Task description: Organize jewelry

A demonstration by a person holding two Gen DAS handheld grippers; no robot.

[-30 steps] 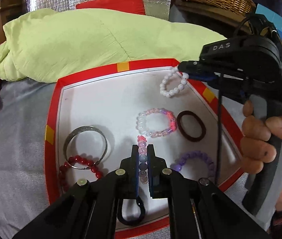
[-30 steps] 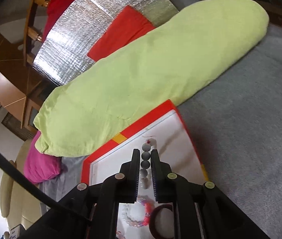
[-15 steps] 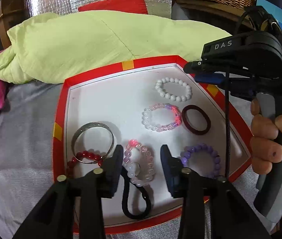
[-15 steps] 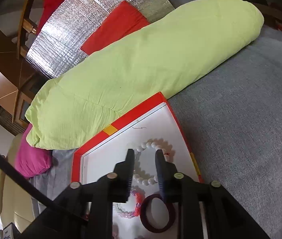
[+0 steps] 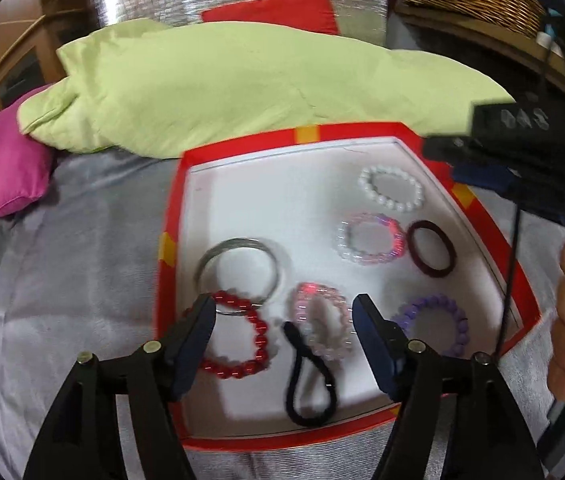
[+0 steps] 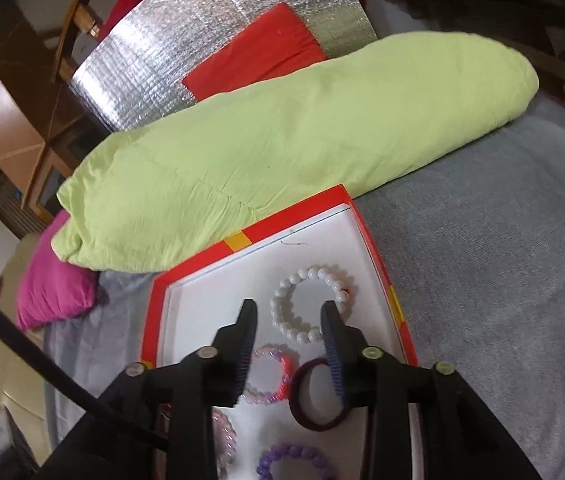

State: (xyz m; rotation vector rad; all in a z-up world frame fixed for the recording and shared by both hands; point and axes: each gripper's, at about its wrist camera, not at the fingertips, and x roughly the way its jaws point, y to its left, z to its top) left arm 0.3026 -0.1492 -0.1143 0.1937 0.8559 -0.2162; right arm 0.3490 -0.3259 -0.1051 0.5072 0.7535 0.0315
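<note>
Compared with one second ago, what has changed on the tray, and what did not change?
Both grippers let go. The left gripper has just been opening and left the pale pink bracelet flat on the tray. The right gripper has just been opening and left the white bead bracelet lying near the far corner. The silver bangle, maroon band and purple bracelet stayed put.

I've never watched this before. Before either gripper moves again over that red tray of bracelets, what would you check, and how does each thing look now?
1. Left gripper free of jewelry: ok, jaws have just been opening, empty.
2. Right gripper free: ok, also just opened, nothing pinched.
3. White bead bracelet flat in red tray: ok.
4. Pale pink bracelet clear of black hair tie: not ok, they overlap.
5. Red bead bracelet clear of silver bangle: not ok, overlapping.
6. Anything left outside the tray: cannot tell.
</note>
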